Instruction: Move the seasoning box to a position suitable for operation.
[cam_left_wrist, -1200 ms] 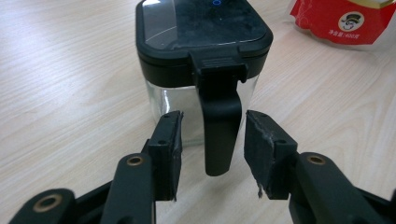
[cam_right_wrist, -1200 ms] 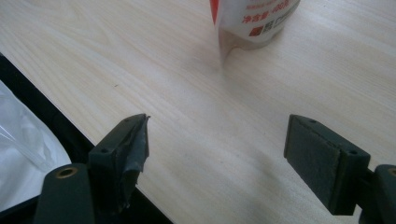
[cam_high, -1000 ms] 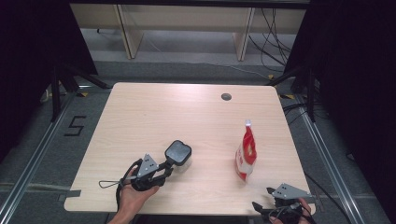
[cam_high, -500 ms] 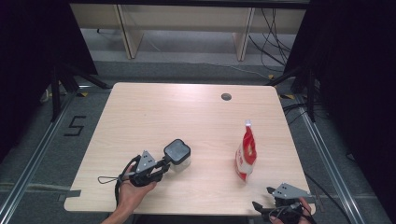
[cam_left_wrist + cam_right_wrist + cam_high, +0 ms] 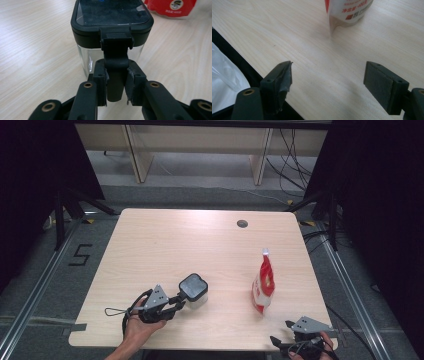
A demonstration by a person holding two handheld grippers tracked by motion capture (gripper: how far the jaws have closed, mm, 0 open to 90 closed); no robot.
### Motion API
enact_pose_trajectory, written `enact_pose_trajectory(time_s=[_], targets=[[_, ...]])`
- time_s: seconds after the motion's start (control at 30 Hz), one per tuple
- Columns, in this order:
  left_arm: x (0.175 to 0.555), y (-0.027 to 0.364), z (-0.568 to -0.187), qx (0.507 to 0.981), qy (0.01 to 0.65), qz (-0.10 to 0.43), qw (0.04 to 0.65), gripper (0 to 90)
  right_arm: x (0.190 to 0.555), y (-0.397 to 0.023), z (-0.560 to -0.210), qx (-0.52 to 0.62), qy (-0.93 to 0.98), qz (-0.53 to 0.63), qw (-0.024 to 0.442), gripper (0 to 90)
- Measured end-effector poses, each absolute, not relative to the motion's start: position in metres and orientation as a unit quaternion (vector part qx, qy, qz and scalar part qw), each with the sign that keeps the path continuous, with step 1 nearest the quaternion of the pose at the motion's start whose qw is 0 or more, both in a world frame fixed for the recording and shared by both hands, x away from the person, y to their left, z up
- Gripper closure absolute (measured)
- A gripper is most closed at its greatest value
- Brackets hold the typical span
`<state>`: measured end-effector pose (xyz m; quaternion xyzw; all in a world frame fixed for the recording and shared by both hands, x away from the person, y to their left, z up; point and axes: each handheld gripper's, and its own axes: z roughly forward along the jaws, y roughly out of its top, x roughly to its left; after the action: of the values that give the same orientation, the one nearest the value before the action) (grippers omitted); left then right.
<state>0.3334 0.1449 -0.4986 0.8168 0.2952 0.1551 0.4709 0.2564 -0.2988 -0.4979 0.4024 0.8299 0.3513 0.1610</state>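
One red pouch [image 5: 263, 282] well right of the lidded container [image 5: 194, 290]; bare table [image 5: 165, 245] between.

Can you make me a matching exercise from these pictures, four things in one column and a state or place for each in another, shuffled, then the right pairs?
Things:
1. left gripper
2. right gripper
3. red and white pouch
4. clear container with black lid

States or places:
A. stands upright on the right half of the table
B. jaws wide apart, nothing between them
C. has its latch tab pinched from both sides
D. jaws closed on a black latch tab

Pairs: 1-D, 2-B, 3-A, 4-C
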Motion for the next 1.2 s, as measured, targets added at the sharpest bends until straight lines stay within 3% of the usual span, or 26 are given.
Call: enact_pose_trajectory(time_s=[0.73, 1.2], targets=[[0.314, 0.122, -0.502, 0.841, 0.171, 0.066, 0.508, 72.4, 0.255, -0.297, -0.498, 0.413, 0.827, 0.353, 0.146, 23.8], [0.325, 0.129, -0.502, 0.847, 0.164, 0.074, 0.500, 71.7, 0.256, -0.297, -0.497, 0.404, 0.832, 0.350, 0.151, 23.8]])
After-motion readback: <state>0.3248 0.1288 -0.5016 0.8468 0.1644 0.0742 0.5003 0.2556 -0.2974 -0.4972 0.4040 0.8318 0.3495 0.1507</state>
